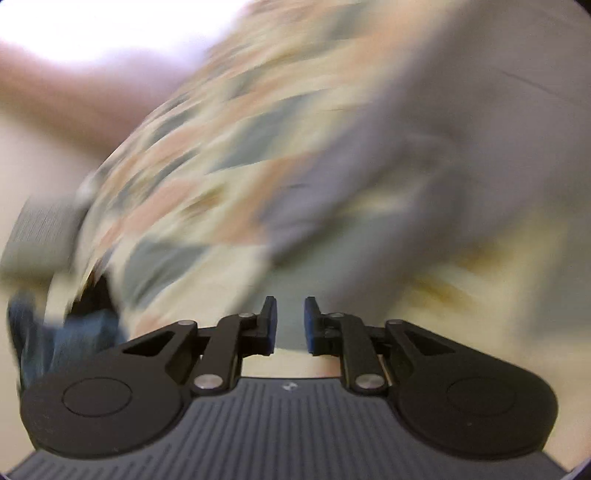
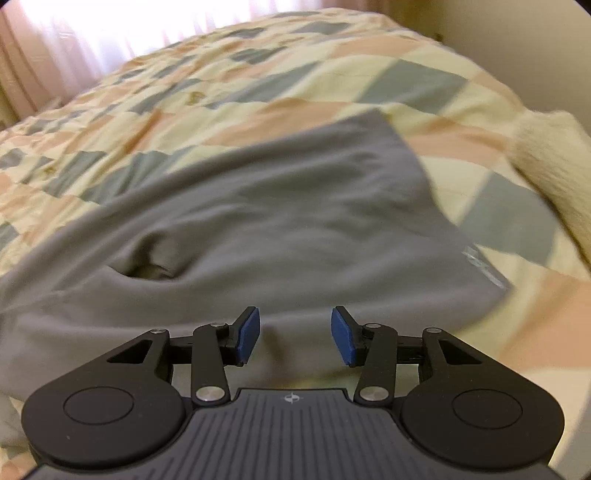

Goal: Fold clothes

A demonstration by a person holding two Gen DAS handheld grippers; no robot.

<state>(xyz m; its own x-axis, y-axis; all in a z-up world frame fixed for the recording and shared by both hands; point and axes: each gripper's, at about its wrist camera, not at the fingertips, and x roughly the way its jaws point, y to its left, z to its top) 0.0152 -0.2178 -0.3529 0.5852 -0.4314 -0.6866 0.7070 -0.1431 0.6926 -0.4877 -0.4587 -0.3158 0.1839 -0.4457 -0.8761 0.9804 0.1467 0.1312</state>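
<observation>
A grey garment [image 2: 280, 221] lies spread on a patchwork quilt [image 2: 258, 85] of cream, peach and grey-blue patches. My right gripper [image 2: 295, 332] is open and empty, its blue pads just above the garment's near edge. A small opening in the cloth [image 2: 151, 271] shows to the left. The left wrist view is heavily blurred: my left gripper [image 1: 290, 321] is open with a narrow gap and holds nothing, over the quilt [image 1: 192, 155], with the grey garment [image 1: 424, 140] at the upper right.
A cream fluffy item [image 2: 550, 166] lies at the quilt's right edge. Bright curtains [image 2: 74, 33] stand behind the bed. In the left wrist view a blue denim item [image 1: 55, 339] and a grey object [image 1: 40, 232] show at the left, off the quilt's edge.
</observation>
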